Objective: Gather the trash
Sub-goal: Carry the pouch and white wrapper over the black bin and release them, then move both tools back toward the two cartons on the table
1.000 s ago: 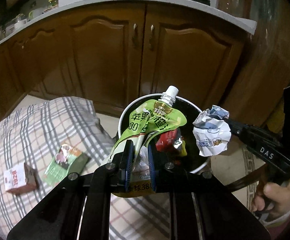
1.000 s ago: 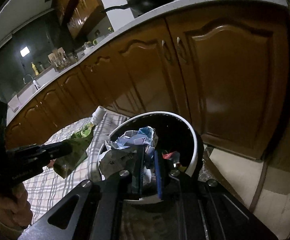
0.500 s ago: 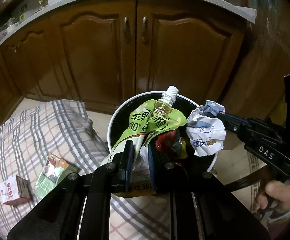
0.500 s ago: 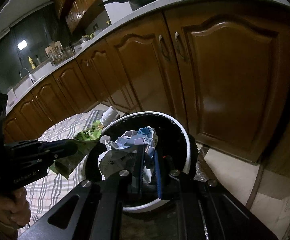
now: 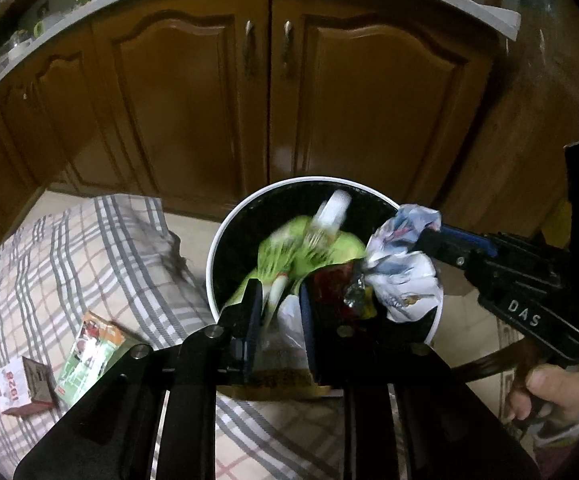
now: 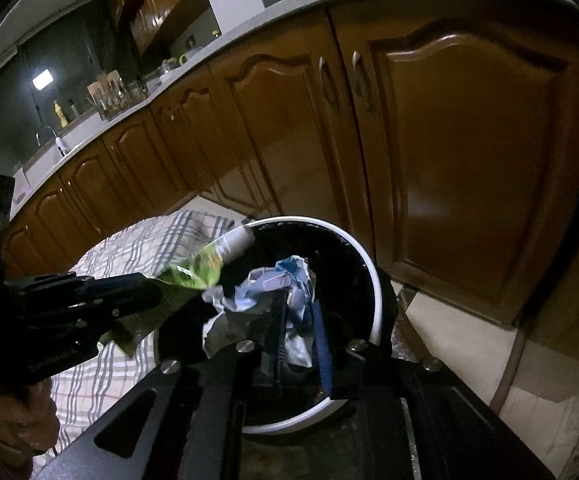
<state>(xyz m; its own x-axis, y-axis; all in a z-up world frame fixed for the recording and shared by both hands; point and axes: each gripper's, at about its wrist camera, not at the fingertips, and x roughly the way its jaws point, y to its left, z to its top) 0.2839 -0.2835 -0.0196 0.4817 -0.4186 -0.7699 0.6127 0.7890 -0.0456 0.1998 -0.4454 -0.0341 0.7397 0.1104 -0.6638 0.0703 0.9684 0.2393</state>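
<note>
A white-rimmed bin (image 5: 214, 264) with a black liner stands on the floor before the cabinets; it also shows in the right wrist view (image 6: 373, 280). My left gripper (image 5: 279, 300) has opened, and the green spouted pouch (image 5: 309, 248) is blurred, dropping into the bin between its fingers. In the right wrist view the pouch (image 6: 205, 264) tips over the rim. My right gripper (image 6: 297, 300) is shut on a crumpled white and blue paper wad (image 6: 257, 296), held over the bin; the wad also shows in the left wrist view (image 5: 405, 268). Red wrappers (image 5: 329, 284) lie inside.
A plaid cloth (image 5: 69, 264) covers the floor left of the bin, with a green carton (image 5: 89, 356) and a small red and white box (image 5: 21, 384) on it. Brown cabinet doors (image 5: 269, 92) stand close behind the bin. A tiled floor (image 6: 449, 320) lies to the right.
My left gripper has moved over the bin and opened; the green pouch has left its grip and falls in. The right gripper still holds the paper wad above the bin.
</note>
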